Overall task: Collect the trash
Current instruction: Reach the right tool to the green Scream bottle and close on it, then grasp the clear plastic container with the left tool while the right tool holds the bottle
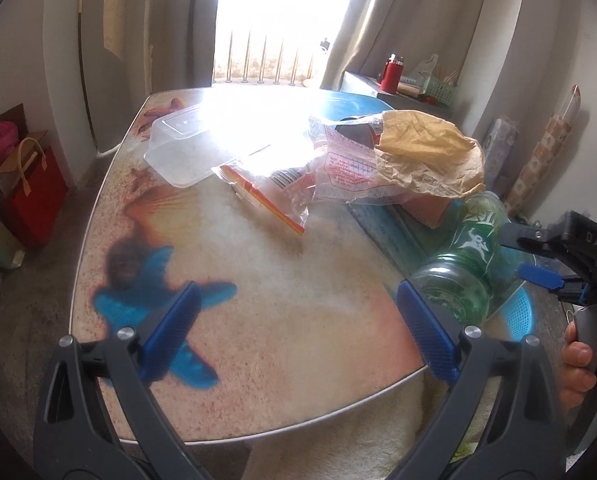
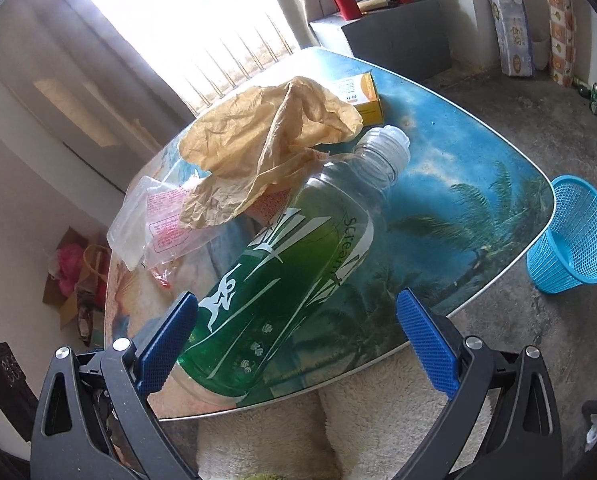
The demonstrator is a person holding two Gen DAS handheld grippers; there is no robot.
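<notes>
On the table, seen from the left wrist, the left gripper hangs spread wide over bare tabletop, closed on nothing; it looks parked there to leave the other arm room. Ahead of it the trash lies together toward the far and right side: one clear plastic tub upside down, two clear plastic bags with red print, the nearer bag and the farther bag, one crumpled brown paper draped over a reddish box, and one green bottle lying on its side at the table's right edge. The right gripper comes in from the right beside the bottle, a hand on its grip. One blue mesh basket shows just past the table edge, low enough, I judge, for trash to be dropped in.

From the right wrist, the right gripper also stands wide apart, its two blue pads either side of the green bottle's base. The left pad overlaps the bottle, though contact cannot be judged; the right pad is clearly apart from it. So the bottle is framed, not yet gripped. Its neck points away and it has no cap that I can see. Behind it lie the brown paper, one yellow carton and one of the printed bags. The single blue basket sits on the floor right of the table, tipped toward the camera, probably the bottle's destination.
</notes>
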